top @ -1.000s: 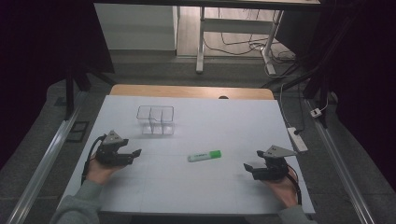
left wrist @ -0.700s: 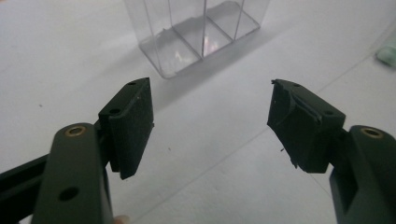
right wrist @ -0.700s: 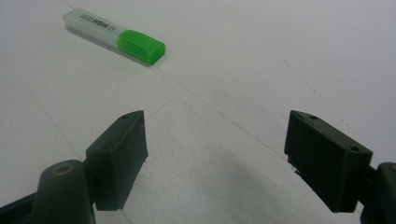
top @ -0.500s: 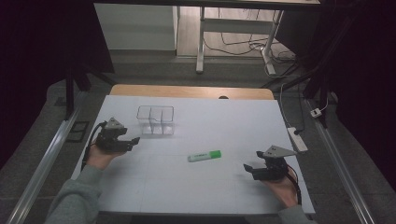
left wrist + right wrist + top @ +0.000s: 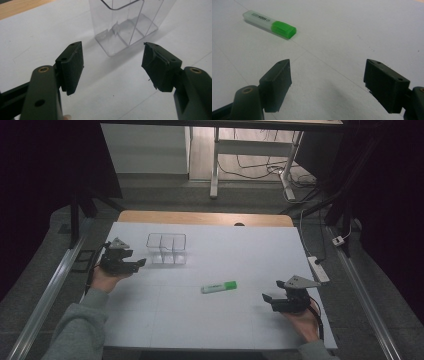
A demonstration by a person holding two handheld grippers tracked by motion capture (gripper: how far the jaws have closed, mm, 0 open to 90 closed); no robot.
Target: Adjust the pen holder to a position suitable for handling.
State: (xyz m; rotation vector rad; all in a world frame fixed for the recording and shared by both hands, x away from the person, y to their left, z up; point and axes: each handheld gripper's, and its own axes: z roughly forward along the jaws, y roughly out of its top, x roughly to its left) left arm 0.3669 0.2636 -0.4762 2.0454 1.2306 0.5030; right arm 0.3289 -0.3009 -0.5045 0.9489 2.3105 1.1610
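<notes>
A green-capped highlighter (image 5: 218, 286) lies flat near the middle of the white table (image 5: 210, 320); the right gripper view has it at upper left (image 5: 270, 24). A clear plastic organizer with compartments (image 5: 166, 248) stands at the back left, and fills the top of the left gripper view (image 5: 125, 25). My left gripper (image 5: 136, 264) is open just left of the organizer, its jaws (image 5: 113, 67) pointing at it with nothing between them. My right gripper (image 5: 268, 299) rests open at the front right, jaws (image 5: 327, 85) apart over bare table, short of the highlighter.
A wooden strip (image 5: 205, 217) runs along the table's far edge. Metal rails (image 5: 50, 290) flank both sides. A power strip (image 5: 319, 269) with cables lies off the right edge. Desk legs (image 5: 215, 165) and wires stand on the floor beyond.
The left hand has carried its gripper away from me and toward the organizer, jaws still open. The right gripper and the highlighter have stayed put.
</notes>
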